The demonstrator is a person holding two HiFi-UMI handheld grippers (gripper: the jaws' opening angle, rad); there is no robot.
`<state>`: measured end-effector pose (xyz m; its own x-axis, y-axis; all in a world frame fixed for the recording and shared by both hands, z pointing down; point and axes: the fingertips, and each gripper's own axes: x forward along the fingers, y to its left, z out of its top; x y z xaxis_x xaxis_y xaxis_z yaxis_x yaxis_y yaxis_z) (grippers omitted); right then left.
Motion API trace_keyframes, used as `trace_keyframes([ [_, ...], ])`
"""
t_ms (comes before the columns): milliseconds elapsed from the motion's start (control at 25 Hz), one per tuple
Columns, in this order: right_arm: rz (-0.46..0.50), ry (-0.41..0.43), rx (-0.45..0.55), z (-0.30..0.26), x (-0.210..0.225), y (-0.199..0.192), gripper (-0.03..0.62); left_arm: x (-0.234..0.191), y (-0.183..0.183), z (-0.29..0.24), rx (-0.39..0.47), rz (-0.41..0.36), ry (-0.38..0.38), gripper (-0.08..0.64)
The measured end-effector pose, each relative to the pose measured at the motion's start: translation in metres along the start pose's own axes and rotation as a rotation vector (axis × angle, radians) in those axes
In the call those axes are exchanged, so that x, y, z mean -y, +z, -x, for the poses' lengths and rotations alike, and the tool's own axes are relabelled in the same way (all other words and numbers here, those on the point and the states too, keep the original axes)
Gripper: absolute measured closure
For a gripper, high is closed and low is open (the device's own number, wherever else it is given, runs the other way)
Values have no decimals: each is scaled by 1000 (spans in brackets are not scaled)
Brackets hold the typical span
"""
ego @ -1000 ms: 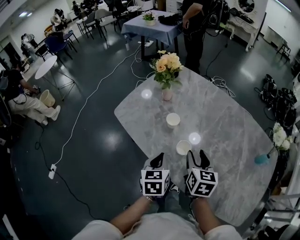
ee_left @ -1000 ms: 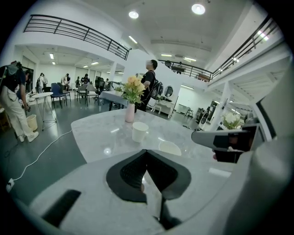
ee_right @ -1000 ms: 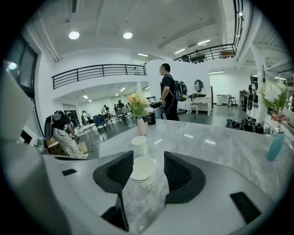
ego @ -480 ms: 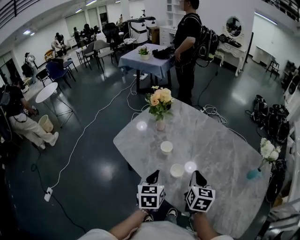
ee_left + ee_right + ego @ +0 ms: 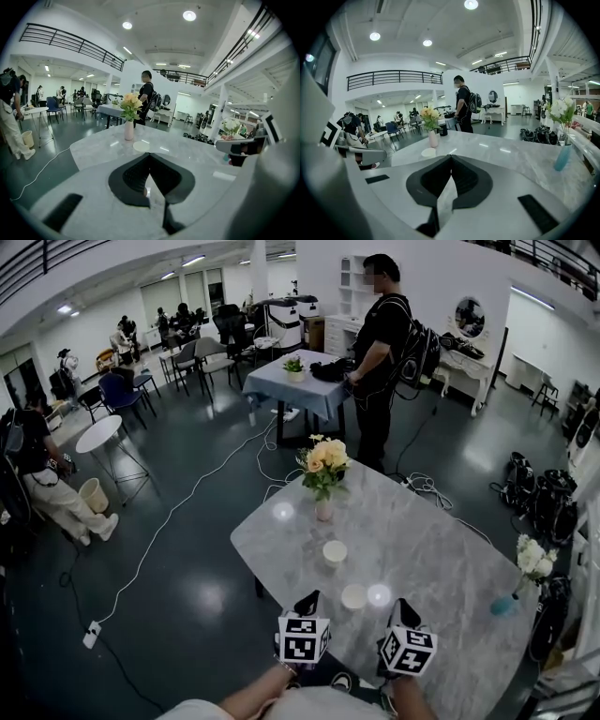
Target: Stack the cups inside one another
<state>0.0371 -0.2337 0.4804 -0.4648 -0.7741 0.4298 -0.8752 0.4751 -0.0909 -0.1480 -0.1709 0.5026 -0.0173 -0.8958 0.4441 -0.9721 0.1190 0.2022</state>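
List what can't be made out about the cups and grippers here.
Cups' insides: near cup and far cup are too small in the head view to tell whether empty.
Hands: hidden behind the marker cubes of the left gripper and right gripper in the head view.
Table near edge: head view, covered by grippers and arms.

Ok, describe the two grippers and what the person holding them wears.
The left gripper and right gripper match: black jaws that taper to a point, with ribbed inner pads, on a pale grey body. Each carries a white cube printed with black square markers. No cables show on them. The person wears a pale top.
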Motion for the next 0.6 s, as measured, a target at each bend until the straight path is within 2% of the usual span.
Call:
trace_keyframes([
  [600, -21, -19, -9, -2, 9, -2, 584, 4, -1, -6, -5, -17, -19, 565],
])
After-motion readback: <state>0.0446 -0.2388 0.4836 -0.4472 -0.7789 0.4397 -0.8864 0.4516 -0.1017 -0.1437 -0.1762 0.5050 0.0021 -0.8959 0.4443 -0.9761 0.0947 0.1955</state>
